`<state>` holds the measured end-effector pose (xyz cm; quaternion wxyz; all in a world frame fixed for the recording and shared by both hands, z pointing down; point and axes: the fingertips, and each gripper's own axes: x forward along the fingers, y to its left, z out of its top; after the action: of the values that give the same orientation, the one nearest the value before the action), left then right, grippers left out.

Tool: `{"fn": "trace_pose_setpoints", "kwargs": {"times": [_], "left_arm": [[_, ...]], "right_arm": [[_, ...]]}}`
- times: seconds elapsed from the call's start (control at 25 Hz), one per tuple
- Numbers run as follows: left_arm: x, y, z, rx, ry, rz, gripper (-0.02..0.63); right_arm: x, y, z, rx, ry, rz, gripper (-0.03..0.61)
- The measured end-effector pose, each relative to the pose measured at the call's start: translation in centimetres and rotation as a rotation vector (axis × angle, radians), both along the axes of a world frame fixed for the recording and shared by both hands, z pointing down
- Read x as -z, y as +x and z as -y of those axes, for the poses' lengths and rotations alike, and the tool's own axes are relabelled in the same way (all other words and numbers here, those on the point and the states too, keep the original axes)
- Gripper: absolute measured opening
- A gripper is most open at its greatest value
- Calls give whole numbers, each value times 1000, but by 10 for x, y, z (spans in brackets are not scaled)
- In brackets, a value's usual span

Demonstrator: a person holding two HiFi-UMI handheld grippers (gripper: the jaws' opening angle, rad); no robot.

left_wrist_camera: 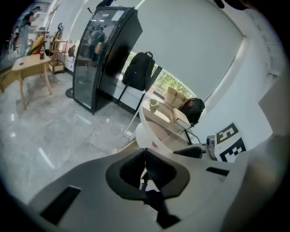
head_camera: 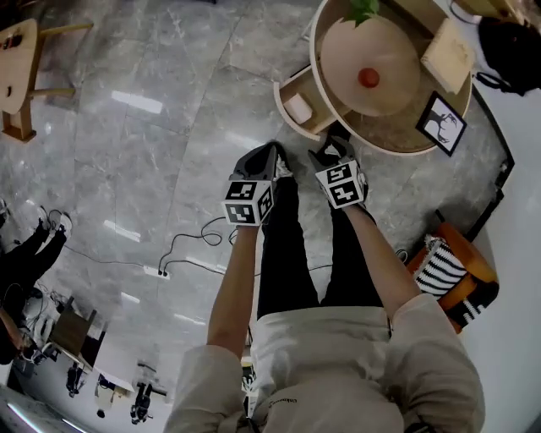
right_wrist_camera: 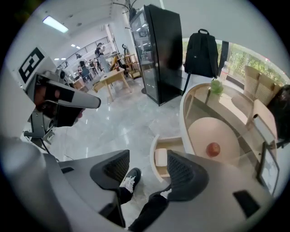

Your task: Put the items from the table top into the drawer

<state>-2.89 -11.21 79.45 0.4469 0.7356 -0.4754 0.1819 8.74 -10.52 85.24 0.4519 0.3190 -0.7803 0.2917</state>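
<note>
A red ball (head_camera: 368,77) lies on the pale round table top (head_camera: 397,131), with a framed picture (head_camera: 440,123), a tan box (head_camera: 448,55) and a green plant (head_camera: 363,8). The open drawer (head_camera: 287,89) juts from the table's left side and holds a white block (head_camera: 297,107). Both grippers hang above the floor in front of the table, clear of it. My left gripper (left_wrist_camera: 145,158) is shut with nothing in it. The right gripper (right_wrist_camera: 147,170) is open and empty; past its jaws I see the drawer (right_wrist_camera: 156,142), the white block (right_wrist_camera: 161,157) and the ball (right_wrist_camera: 213,148).
The person's legs and shoes (head_camera: 269,161) stand on the grey marble floor just short of the drawer. A cable and power strip (head_camera: 162,271) lie on the floor to the left. An orange seat with a striped cushion (head_camera: 448,271) is at the right. A black cabinet (right_wrist_camera: 163,50) stands beyond.
</note>
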Motion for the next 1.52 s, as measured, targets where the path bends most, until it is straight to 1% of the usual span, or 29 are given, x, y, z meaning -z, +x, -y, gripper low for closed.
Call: {"fn": "trace_pose_setpoints", "kwargs": {"times": [0.12, 0.2, 0.28, 0.36, 0.48, 0.56, 0.64, 0.76, 0.88, 0.92, 1.0, 1.08, 1.2, 1.36, 1.52], "left_arm": [[71, -12, -14, -6, 25, 15, 20], [114, -11, -22, -4, 38, 14, 21], [152, -3, -33, -13, 47, 11, 20], [187, 5, -48, -35, 57, 12, 20], [231, 22, -64, -85, 94, 12, 20], [250, 37, -71, -133, 120, 19, 20], [263, 50, -66, -193, 151, 28, 20], [279, 59, -67, -301, 179, 61, 20], [292, 67, -67, -355, 189, 75, 20], [294, 71, -65, -366, 195, 77, 20], [297, 76, -64, -391, 205, 83, 20], [299, 79, -64, -414, 212, 92, 20], [300, 78, -66, -417, 214, 88, 20], [298, 71, -63, -376, 213, 55, 20], [298, 64, -67, -332, 222, 19, 20]], "right_arm": [[82, 0, -16, -26, 30, 29, 255], [133, 6, -24, -40, 42, 44, 255], [176, 18, -35, -71, 44, 52, 255], [216, 26, -47, -127, 48, 72, 255], [266, 33, -58, -191, 96, 108, 255], [289, 40, -63, -215, 132, 130, 255], [303, 46, -57, -235, 170, 153, 255], [316, 40, -54, -253, 198, 201, 255], [330, 37, -54, -245, 220, 222, 245], [335, 37, -53, -249, 227, 231, 209], [341, 39, -52, -262, 236, 248, 117], [343, 39, -48, -274, 235, 257, 95], [344, 38, -46, -282, 225, 257, 61], [343, 35, -46, -274, 219, 261, 40], [340, 32, -53, -285, 197, 276, 34]]}}
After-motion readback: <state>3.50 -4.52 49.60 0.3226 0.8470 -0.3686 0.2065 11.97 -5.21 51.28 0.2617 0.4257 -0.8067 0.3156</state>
